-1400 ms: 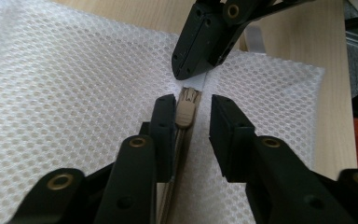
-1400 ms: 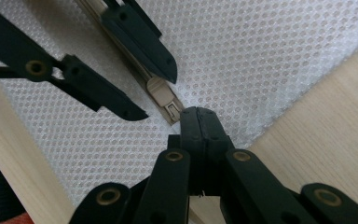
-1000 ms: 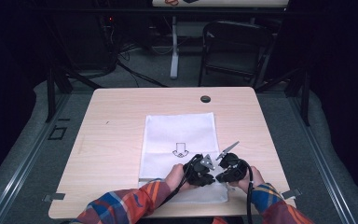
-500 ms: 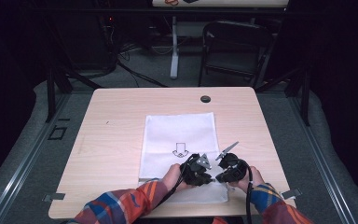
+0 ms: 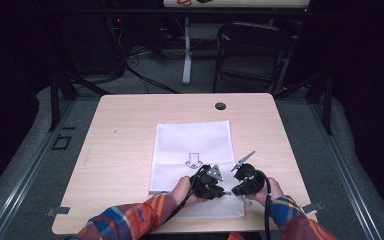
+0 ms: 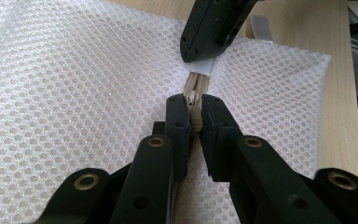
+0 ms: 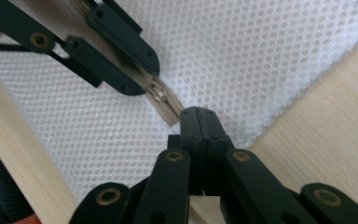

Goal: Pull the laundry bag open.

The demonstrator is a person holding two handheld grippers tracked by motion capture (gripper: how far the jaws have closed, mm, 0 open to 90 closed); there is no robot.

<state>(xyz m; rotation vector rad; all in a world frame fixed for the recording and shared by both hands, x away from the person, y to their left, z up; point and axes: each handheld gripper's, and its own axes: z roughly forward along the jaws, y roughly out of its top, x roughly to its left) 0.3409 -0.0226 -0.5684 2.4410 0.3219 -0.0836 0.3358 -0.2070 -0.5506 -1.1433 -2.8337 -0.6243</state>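
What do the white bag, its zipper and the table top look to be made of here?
The white bag looks like synthetic mesh fabric: a regular honeycomb of small holes, soft folds. Its zipper seems beige woven tape with a small shiny slider, probably metal. The table shows pale wood grain with a smooth matte finish, likely laminate rather than solid wood.

You had one white mesh bag [image 5: 192, 145] on one wooden table [image 5: 120, 150], with one beige zipper [image 6: 196, 88] along its near edge and one arrow print [image 5: 193, 160] on it. You ran two grippers, the left gripper [image 5: 215, 190] and the right gripper [image 5: 235, 189], each with two black jaws. Behind the table stood one dark chair [image 5: 252, 55], and one black grommet [image 5: 220, 106] sat in the tabletop.
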